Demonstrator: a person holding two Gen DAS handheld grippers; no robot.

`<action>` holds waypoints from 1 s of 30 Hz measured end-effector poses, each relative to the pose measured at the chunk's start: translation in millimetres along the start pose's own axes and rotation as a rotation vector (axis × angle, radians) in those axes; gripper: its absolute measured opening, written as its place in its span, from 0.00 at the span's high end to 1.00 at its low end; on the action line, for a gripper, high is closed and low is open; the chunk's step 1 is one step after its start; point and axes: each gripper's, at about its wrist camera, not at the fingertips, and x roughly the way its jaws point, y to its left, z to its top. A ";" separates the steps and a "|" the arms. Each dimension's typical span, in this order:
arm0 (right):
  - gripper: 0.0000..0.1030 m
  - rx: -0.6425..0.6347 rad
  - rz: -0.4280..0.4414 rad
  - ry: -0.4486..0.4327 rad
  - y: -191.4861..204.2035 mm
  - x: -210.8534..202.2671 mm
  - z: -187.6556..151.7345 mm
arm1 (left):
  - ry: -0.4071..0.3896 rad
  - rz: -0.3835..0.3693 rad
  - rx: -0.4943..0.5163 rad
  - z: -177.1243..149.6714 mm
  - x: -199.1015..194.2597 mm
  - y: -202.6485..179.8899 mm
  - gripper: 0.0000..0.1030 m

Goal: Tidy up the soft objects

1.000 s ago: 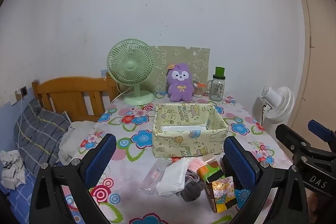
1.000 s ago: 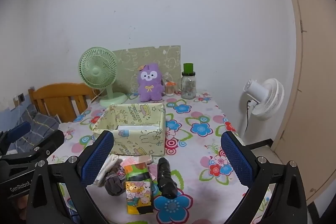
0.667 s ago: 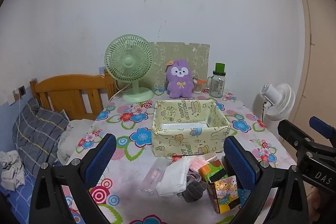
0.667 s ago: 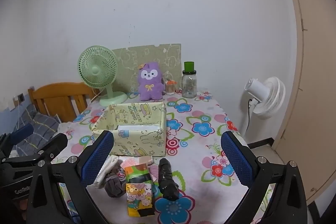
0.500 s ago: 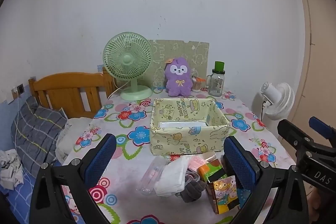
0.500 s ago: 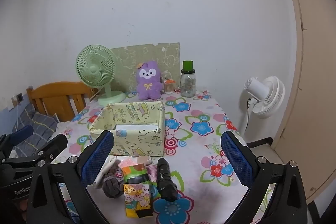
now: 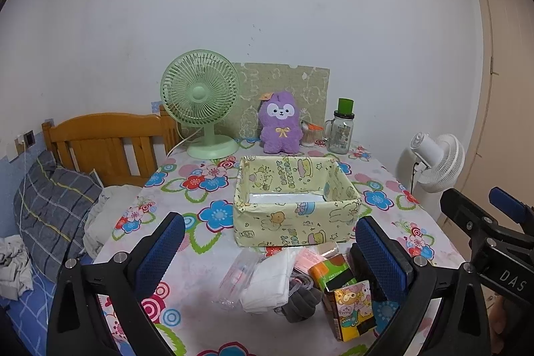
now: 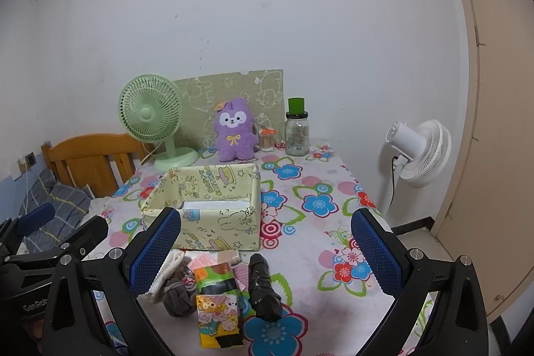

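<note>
— What is seen, from the biggest thing down?

— A table (image 7: 213,256) is covered by a glossy flowered cloth. A square fabric box (image 7: 295,209), pale yellow with cartoon prints, is set at its middle, its thin walls slightly bowed. Behind it a round green fan (image 7: 200,109) and a fuzzy purple plush toy (image 7: 280,127) are stood by the wall.

— And the soft things?

— A heap is laid just in front of the box: a folded white cloth (image 7: 267,282), a knitted grey sock (image 8: 177,292), a glossy black roll (image 8: 263,287), a printed carton (image 8: 218,319).

— The grippers?

— The left gripper (image 7: 272,259) and right gripper (image 8: 263,251) are held above the heap, blue ribbed pads (image 7: 162,251) spread wide, nothing pinched.
</note>
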 end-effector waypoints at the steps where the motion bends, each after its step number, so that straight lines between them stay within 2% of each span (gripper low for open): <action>1: 0.00 0.000 -0.001 -0.002 0.2 -0.5 0.3 | 0.002 -0.003 -0.001 -0.1 0.0 0.1 0.00; 30: 0.00 0.029 0.009 -0.007 -3.9 -6.7 1.9 | -0.001 -0.005 0.007 -1.0 -2.6 -1.0 0.00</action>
